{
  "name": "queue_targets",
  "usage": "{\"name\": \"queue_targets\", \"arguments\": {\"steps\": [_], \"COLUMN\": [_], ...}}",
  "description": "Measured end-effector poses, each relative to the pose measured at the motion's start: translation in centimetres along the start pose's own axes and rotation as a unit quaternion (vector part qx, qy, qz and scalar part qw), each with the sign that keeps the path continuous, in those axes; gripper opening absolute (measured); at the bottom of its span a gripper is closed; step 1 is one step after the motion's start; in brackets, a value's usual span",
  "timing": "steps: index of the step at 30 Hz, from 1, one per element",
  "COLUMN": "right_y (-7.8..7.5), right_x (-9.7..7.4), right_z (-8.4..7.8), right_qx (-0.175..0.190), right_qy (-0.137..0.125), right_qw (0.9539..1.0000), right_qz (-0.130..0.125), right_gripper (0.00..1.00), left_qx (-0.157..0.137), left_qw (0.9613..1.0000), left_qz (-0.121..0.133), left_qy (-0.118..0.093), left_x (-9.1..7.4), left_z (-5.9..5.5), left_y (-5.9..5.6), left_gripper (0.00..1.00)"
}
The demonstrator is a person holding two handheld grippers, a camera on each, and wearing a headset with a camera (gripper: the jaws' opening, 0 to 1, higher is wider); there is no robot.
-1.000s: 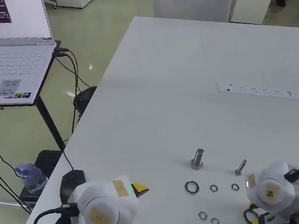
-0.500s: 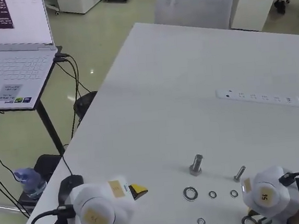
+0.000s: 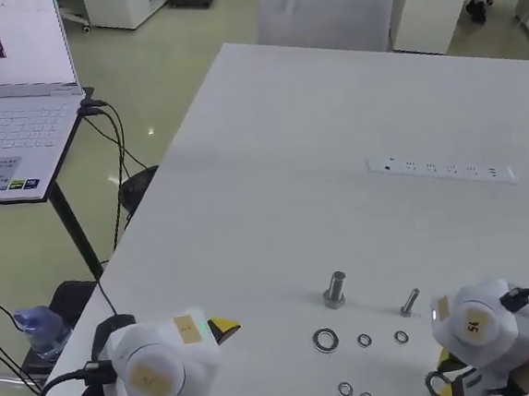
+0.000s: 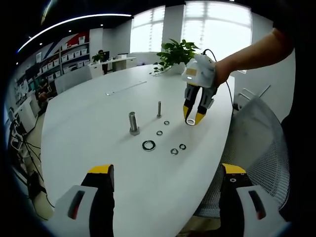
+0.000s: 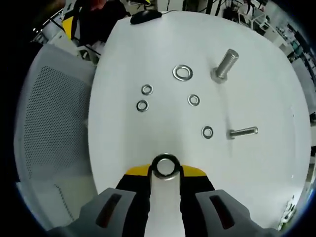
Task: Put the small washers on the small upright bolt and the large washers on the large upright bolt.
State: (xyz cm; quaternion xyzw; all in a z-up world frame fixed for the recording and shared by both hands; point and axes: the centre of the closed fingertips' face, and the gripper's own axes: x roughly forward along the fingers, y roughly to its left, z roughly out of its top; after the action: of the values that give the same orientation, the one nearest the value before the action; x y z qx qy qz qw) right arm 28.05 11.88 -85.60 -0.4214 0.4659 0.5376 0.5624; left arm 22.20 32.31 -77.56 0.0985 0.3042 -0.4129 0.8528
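Observation:
The large upright bolt (image 3: pixel 335 289) and the small upright bolt (image 3: pixel 409 302) stand near the table's front. In front of them lie a large washer (image 3: pixel 325 341) and several small washers (image 3: pixel 364 340). My right gripper (image 5: pixel 166 170) is shut on a second large washer (image 5: pixel 166 166), held above the table short of the small bolt (image 5: pixel 242 132) and the large bolt (image 5: pixel 224 64). It hovers at the front right (image 3: pixel 444 377). My left gripper (image 4: pixel 165 170) is open with nothing in it, at the front left edge (image 3: pixel 222 329), facing the bolts (image 4: pixel 133 122).
A white power strip (image 3: pixel 440 170) lies across the far middle of the table (image 3: pixel 270 160). A laptop (image 3: pixel 8 128) sits on a side stand to the left, with cables and a water bottle (image 3: pixel 37 331) on the floor below. A grey chair (image 3: pixel 323 17) stands at the far end.
The head camera has drifted, shifting the whole picture. Both grippers keep about the same places at the table's front, the right one still shut on the large washer.

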Motion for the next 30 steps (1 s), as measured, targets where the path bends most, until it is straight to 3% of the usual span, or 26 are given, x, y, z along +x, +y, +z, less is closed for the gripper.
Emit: {"name": "queue_targets", "arguments": {"steps": [4, 11, 17, 30], "right_y": [-0.6, -2.1, -3.8, -6.3], "right_x": [-2.2, -5.2, -7.5, -8.3], "right_z": [0.8, 2.2, 4.9, 8.6], "right_qx": [0.023, 0.027, 0.022, 0.016], "right_qy": [-0.019, -0.031, -0.044, -0.049], "right_qw": [0.9996, 0.9991, 0.9986, 0.9983], "right_qz": [0.003, -0.005, -0.017, -0.026], "right_gripper": [0.21, 0.21, 0.21, 0.21], "left_qx": [-0.009, -0.006, -0.012, -0.013], "left_qw": [0.9999, 0.9999, 0.9999, 0.9999], "left_qz": [-0.006, -0.007, -0.003, -0.001], "left_qy": [0.004, 0.006, 0.004, 0.0], "left_x": [0.1, 0.1, 0.3, 0.3], "left_z": [-0.4, -0.8, -0.8, -0.8], "left_y": [-0.1, -0.2, 0.1, 0.6], "left_gripper": [0.91, 0.97, 0.99, 0.97]}}
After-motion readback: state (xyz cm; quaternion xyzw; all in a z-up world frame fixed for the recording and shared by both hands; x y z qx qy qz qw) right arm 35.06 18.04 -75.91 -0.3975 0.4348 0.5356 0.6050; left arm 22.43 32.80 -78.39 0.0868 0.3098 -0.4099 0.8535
